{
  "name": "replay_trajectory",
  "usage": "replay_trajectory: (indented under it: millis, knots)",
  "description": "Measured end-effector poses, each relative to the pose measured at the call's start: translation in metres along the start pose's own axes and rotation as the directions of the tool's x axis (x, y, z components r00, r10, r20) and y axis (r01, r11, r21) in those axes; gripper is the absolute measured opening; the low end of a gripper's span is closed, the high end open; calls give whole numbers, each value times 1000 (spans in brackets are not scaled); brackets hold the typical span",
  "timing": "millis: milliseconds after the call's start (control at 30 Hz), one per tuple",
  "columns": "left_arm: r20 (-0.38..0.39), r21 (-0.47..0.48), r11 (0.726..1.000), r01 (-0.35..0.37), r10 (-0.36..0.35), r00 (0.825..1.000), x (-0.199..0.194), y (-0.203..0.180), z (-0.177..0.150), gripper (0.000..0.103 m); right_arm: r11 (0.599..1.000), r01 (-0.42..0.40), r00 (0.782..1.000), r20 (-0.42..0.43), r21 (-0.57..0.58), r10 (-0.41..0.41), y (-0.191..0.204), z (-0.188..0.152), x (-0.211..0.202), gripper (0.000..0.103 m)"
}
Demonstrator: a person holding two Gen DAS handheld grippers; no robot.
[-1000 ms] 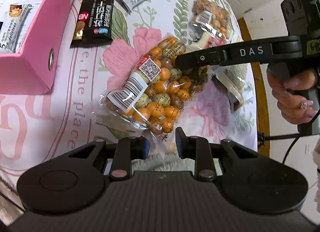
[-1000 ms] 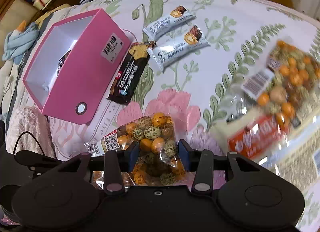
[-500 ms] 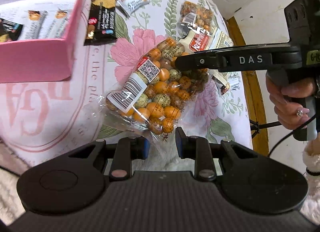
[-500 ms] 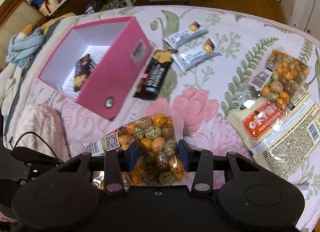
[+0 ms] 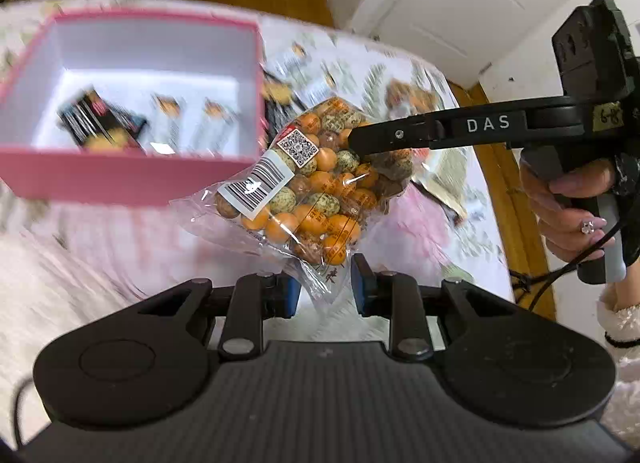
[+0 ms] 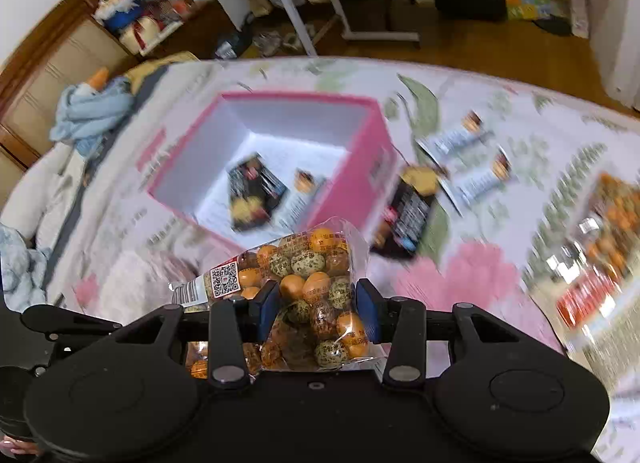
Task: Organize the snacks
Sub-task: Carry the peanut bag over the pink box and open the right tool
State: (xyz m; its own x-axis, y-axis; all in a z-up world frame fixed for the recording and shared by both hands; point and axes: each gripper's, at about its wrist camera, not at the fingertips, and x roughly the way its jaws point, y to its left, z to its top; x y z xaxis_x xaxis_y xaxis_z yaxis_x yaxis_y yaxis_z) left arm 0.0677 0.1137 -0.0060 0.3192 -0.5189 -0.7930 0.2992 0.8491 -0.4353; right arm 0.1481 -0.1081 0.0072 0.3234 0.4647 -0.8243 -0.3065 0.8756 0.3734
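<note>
Left wrist view: we hold the clear bag of round snacks (image 5: pixel 316 183), orange and speckled green, at the centre of the frame, raised off the floral cover (image 5: pixel 436 223). Our left tool (image 5: pixel 325 289), at lower centre, pinches the bag's empty plastic tail between its blue pads (image 5: pixel 291 295). Our right tool (image 5: pixel 360 139) reaches in from the right of the frame and its dark finger lies against the bag's upper end; a hand (image 5: pixel 568 207) grips its handle at the right edge. The pink box (image 5: pixel 120 183) sits at upper left, open, with a dark packet and two pale bars lying on its white floor, all blurred.

In the right wrist view, we see our right tool (image 6: pixel 318 311) at lower centre clenched on the same bag (image 6: pixel 308 287), its blue pads (image 6: pixel 269 305) pressing the filled part from both sides. The box (image 6: pixel 360 179) lies just above the bag in the frame. Right of the box, on the cover (image 6: pixel 472 275), rest a dark snack packet (image 6: pixel 408 211) and two pale bars (image 6: pixel 464 151). At the right edge we make out more bagged snacks (image 6: pixel 600 239), too blurred to describe further.
</note>
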Motion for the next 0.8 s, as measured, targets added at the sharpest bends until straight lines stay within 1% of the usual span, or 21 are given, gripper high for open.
replay_trajectory:
  millis: [100,267,400,433,533,567,633,733,800]
  knots:
    - [64,56,998,-40,36,997,-20,14,14,25,999,-27,999,32,-25,28,14,21,6,48]
    - [79,70,993,-92,86,993,-31,50,42,25,997,-74,996,55,-31,76,30,57,35,48]
    - [99,50,990,-131,126,987,-22,79,66,25,996,-88,995,55,-14,89,32,85,68,48]
    - [105,34,990,-135,131,986,-18,90,73,26,996,-92,994,55,-6,92,31,93,77,48]
    - [120,31,987,-157,153,981,4,111,90,26,996,-91,995,47,22,89,24,113,105,48]
    - [111,36,987,-159,154,982,12,117,95,26,996,-87,996,41,36,85,21,116,113,48]
    - [95,30,989,-147,144,985,29,130,105,26,998,-53,998,34,39,51,16,122,127,48]
    - [64,7,992,-125,125,990,57,147,120,28,1000,23,999,37,19,-24,11,124,139,48]
    - [62,-28,990,-138,140,988,69,152,122,37,998,51,998,28,20,-52,5,124,143,49]
